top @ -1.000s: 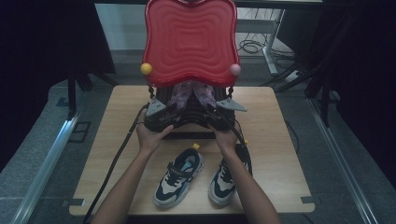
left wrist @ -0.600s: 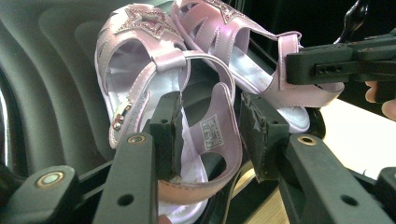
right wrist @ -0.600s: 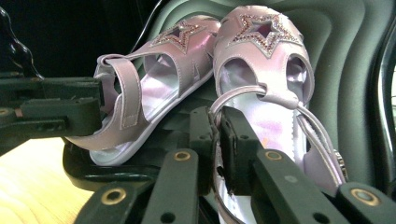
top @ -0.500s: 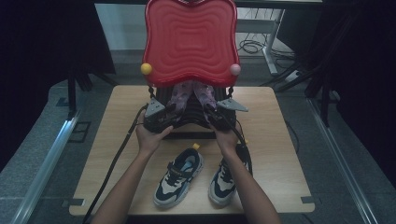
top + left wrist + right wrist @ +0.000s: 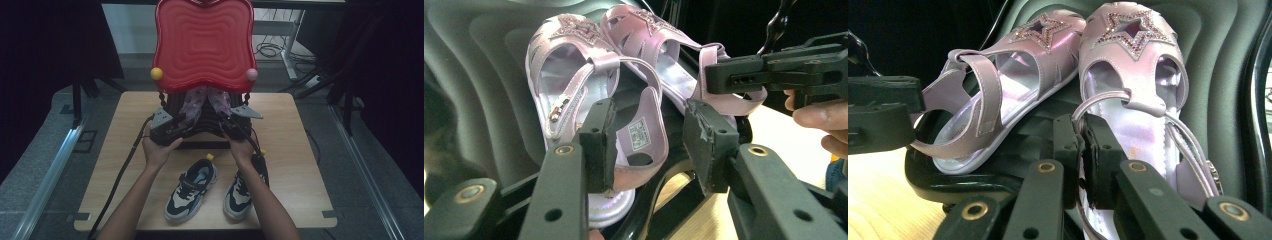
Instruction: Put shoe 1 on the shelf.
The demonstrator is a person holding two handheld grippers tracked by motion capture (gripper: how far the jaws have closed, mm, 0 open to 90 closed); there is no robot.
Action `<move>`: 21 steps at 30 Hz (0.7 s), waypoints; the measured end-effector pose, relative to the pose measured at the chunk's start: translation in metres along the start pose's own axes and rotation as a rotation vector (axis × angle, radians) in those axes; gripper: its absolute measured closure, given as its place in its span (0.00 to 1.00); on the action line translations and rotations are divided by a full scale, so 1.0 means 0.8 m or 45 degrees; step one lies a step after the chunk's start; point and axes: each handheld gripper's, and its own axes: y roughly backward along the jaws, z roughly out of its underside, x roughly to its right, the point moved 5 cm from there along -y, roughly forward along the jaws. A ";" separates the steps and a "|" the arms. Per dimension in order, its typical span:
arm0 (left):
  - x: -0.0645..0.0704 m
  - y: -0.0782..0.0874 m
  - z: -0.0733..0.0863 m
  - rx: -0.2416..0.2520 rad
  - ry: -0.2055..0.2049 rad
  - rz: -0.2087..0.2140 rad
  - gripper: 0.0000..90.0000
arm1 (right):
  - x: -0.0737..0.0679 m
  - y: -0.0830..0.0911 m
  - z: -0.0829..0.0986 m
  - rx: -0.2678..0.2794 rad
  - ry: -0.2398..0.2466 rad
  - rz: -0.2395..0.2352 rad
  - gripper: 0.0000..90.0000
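A pair of pink sandals with star-shaped glitter tops (image 5: 200, 102) lies in a black ribbed shell (image 5: 200, 134) under an upright red ribbed lid (image 5: 202, 45). My left gripper (image 5: 649, 135) is open, its jaws on either side of the left sandal's heel strap (image 5: 651, 115). In the high view the left gripper (image 5: 176, 125) sits at the shell's left front. My right gripper (image 5: 1080, 135) is shut on the thin ankle strap (image 5: 1108, 97) of the right sandal (image 5: 1133, 65). Seen from above, the right gripper (image 5: 226, 119) is at the shell's right front.
Two dark blue and white sneakers (image 5: 192, 189) (image 5: 241, 192) stand on the wooden table (image 5: 295, 150) between the person's forearms, toes toward the near edge. A yellow ball (image 5: 156, 73) and a pink ball (image 5: 251, 74) sit at the lid's lower corners. Cables trail off the table's left.
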 end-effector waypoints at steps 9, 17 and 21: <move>0.003 0.014 -0.004 0.016 -0.005 0.013 0.60 | -0.003 0.008 -0.003 0.009 0.002 -0.028 0.82; 0.004 0.031 -0.006 0.005 0.013 0.007 0.59 | 0.000 0.029 -0.010 0.012 -0.011 -0.047 0.74; 0.002 0.035 -0.003 -0.021 0.038 -0.001 0.58 | 0.002 0.039 -0.010 0.003 -0.021 -0.080 0.73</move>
